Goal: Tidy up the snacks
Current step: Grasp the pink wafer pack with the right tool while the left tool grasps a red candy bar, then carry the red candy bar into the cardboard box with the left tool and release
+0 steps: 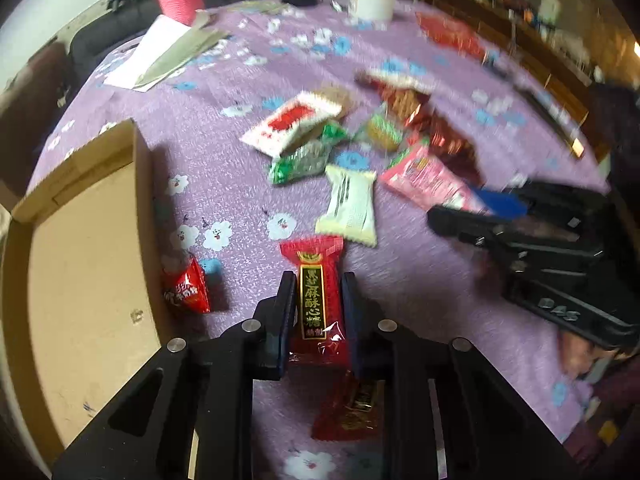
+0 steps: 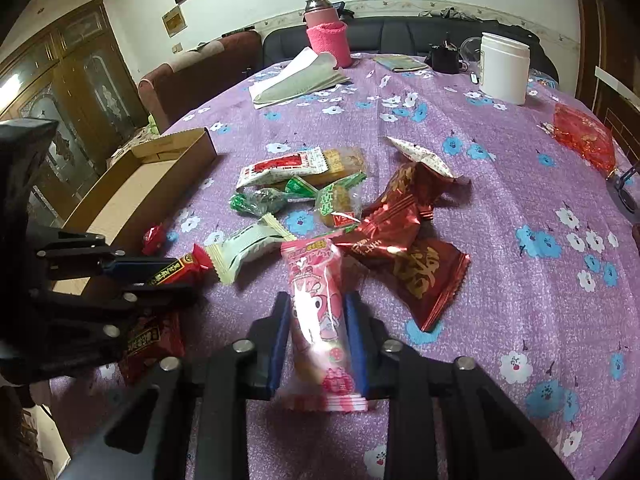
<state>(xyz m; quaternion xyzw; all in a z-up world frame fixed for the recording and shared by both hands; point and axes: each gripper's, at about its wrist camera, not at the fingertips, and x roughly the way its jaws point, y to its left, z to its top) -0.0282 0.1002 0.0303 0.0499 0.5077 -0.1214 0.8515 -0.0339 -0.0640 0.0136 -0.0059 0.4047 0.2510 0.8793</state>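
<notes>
My left gripper [image 1: 315, 280] is shut on a red candy packet with gold lettering [image 1: 317, 300], held above the purple tablecloth; it also shows in the right wrist view [image 2: 176, 270]. My right gripper [image 2: 318, 300] is shut on a pink snack packet [image 2: 318, 320], also seen in the left wrist view [image 1: 432, 180]. An open cardboard box [image 1: 80, 260] lies left of the left gripper, also in the right wrist view [image 2: 152, 184]. A pile of loose snacks lies mid-table: a white-red packet [image 1: 292, 122], green packets [image 1: 304, 160], a pale packet [image 1: 352, 208], dark red packets [image 2: 400, 232].
A small red candy [image 1: 188, 288] lies by the box wall. Another red packet [image 1: 352, 404] lies under the left gripper. At the table's far side stand a pink-sleeved flask [image 2: 326, 36], a white jar [image 2: 504, 68], papers [image 2: 296, 80] and a red bag [image 2: 584, 136].
</notes>
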